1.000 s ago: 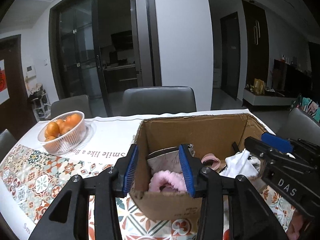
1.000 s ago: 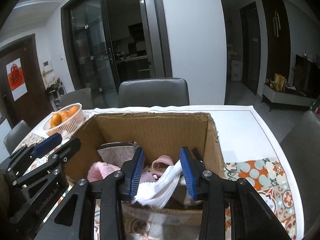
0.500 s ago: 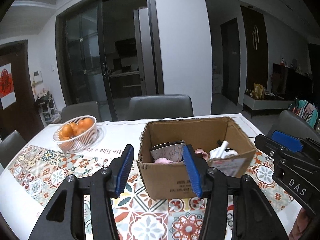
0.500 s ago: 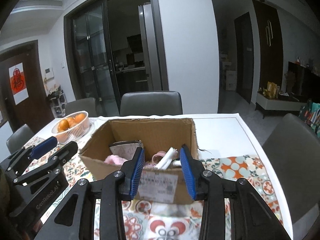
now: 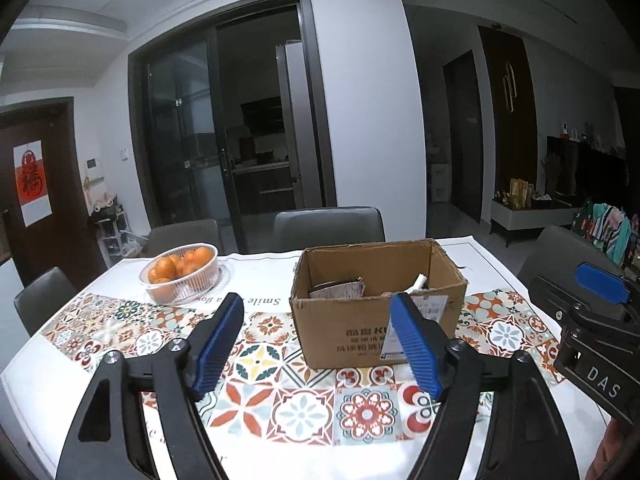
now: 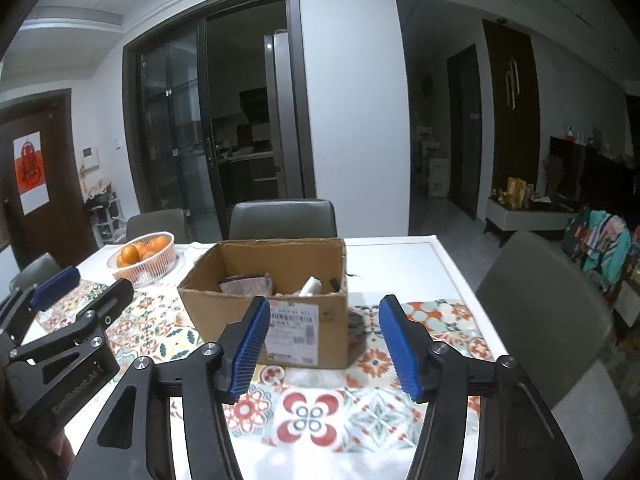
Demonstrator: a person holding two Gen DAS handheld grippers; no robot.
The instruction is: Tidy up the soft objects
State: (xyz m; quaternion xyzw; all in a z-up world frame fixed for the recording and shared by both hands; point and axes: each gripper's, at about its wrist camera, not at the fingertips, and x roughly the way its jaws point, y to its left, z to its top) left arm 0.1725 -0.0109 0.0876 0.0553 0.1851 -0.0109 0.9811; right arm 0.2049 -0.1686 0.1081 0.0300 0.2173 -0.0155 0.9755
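Since the earlier views, both tools have drawn back and up from the open brown cardboard box (image 5: 378,304), which then filled the near field and now stands well apart from them on the worktop (image 5: 280,364) with its patterned tile cloth. The white cloth once between the right tool's pads is no longer there; a pale rolled piece (image 6: 311,286) now juts above the box rim, probably the same item, though the view is too small to be sure.

The left tool (image 5: 318,344) has its blue pads spreading apart with nothing between them. The right tool (image 6: 322,346) is likewise widening, and its gap is empty too. Both point slightly downward at the box, side by side. That fits a release just finished: the soft things were let go inside, and the tools are clear so they will not snag fabric or drag the carton.

The soft objects lie inside the box. Only tops show: a greyish patterned fabric piece (image 5: 338,290) toward the left and the pale roll toward the right. The rest sits below the rim, hidden by the front wall with its white shipping label (image 6: 294,334).

A white mesh basket of oranges (image 5: 180,276) stands to the box's left, untouched. No loose soft item shows on the cloth, so the sorting looks near done.
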